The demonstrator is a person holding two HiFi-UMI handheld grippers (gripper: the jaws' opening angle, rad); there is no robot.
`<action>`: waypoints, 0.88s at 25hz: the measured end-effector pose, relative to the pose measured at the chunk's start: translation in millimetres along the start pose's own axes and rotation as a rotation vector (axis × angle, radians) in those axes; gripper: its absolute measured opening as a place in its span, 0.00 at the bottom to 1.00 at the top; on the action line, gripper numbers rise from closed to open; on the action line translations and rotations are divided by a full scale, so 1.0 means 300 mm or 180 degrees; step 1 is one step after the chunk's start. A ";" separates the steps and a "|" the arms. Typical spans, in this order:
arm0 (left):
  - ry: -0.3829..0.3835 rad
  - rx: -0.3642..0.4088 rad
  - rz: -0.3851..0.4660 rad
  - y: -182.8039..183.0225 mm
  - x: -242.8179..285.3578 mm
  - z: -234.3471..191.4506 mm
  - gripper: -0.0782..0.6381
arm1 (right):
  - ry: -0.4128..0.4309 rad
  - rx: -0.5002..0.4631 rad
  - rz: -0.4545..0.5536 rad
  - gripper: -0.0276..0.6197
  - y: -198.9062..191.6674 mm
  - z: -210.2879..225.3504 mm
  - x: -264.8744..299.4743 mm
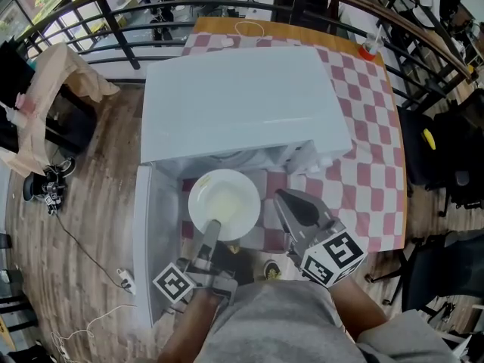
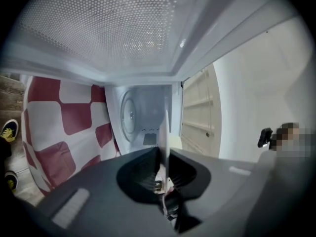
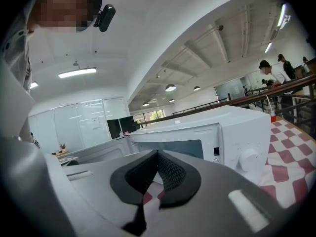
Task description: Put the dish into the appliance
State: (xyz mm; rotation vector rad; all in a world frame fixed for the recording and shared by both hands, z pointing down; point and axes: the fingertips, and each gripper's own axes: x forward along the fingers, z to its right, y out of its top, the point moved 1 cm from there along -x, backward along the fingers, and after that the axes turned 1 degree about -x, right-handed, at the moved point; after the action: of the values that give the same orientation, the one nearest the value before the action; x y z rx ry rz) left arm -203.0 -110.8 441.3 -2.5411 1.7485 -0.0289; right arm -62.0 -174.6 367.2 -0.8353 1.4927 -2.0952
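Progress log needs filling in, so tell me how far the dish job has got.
Done: the microwave has its door open and the left gripper is shut on the rim of the white dish. In hand: the dish hangs outside the cavity mouth. Left: carry it in onto the turntable, release, withdraw. The right gripper is shut and empty.

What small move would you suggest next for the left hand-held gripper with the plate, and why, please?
Probably ease the left hand-held gripper forward, carrying the white plate into the microwave. Its jaws are clamped on the plate's rim, the door stands open, and the plate hangs just outside the opening, with the cavity straight ahead in the left gripper view.
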 end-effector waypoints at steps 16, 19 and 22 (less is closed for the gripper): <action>-0.0044 -0.0099 -0.0357 -0.024 0.064 -0.037 0.15 | -0.0305 -0.0091 0.0007 0.04 0.025 -0.010 0.052; -0.0040 -0.0106 -0.0400 -0.025 0.070 -0.038 0.15 | -0.0344 -0.0111 0.0004 0.04 0.031 -0.018 0.055; -0.0032 -0.0142 -0.0383 -0.022 0.073 -0.047 0.15 | -0.0366 -0.0119 0.0003 0.04 0.038 -0.022 0.053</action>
State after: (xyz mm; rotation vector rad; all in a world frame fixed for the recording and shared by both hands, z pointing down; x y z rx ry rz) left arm -189.5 -129.4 455.3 -2.6698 1.6083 0.0177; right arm -78.1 -184.2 358.5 -0.9518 1.4753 -1.9886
